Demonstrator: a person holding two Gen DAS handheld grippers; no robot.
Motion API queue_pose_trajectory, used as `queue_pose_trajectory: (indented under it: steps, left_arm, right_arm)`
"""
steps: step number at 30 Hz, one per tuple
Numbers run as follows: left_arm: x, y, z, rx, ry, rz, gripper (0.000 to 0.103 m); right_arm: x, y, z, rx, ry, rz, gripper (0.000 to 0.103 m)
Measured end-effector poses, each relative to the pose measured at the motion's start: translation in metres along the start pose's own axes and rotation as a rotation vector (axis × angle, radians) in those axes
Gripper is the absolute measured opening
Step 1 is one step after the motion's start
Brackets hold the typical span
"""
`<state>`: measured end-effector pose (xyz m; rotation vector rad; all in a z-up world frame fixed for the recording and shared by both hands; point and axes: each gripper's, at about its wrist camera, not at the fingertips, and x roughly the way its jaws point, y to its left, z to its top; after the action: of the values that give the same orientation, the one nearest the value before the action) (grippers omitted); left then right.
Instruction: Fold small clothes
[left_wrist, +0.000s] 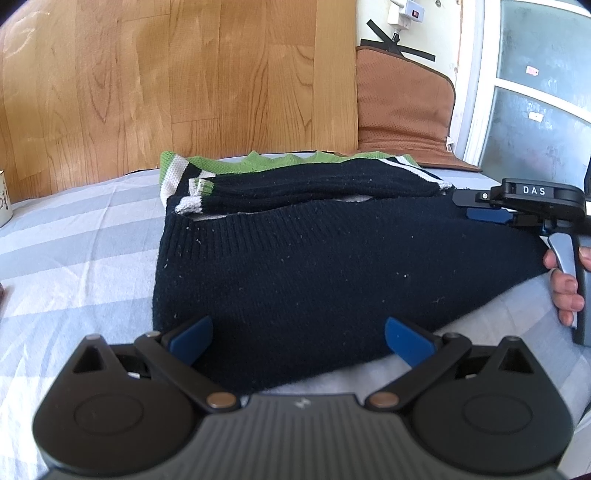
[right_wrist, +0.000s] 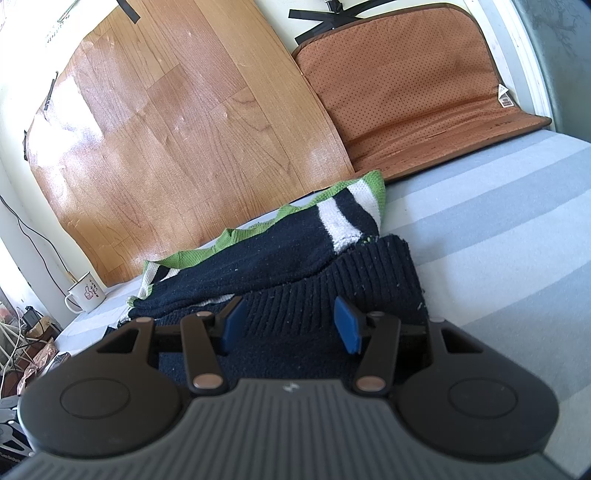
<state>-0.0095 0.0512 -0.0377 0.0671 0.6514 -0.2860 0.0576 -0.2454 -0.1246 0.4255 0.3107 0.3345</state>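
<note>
My left gripper (left_wrist: 297, 338) sat lower centre of its frame, jaws spread over the sweater (left_wrist: 295, 266), which lay mid-frame on the striped sheet (left_wrist: 74, 251). Soft, light knit, I judged; best taken at the ribbed hem (right_wrist: 332, 280). My right gripper (right_wrist: 290, 325) hovered above that hem, likewise released.

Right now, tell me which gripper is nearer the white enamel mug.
Left. The left gripper sits at the sweater's near edge on the side where the mug stands; the right gripper works the sweater's opposite edge, farther from it.
</note>
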Motion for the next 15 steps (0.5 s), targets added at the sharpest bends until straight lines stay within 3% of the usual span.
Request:
queue_pose_trajectory:
  steps: [15]
  left_arm:
    - [-0.0013,0.0029,0.0000,-0.004,-0.005,-0.010,0.103]
  right_arm:
    - [0.0005,-0.0002,-0.0004,-0.001,0.001,-0.001,0.056]
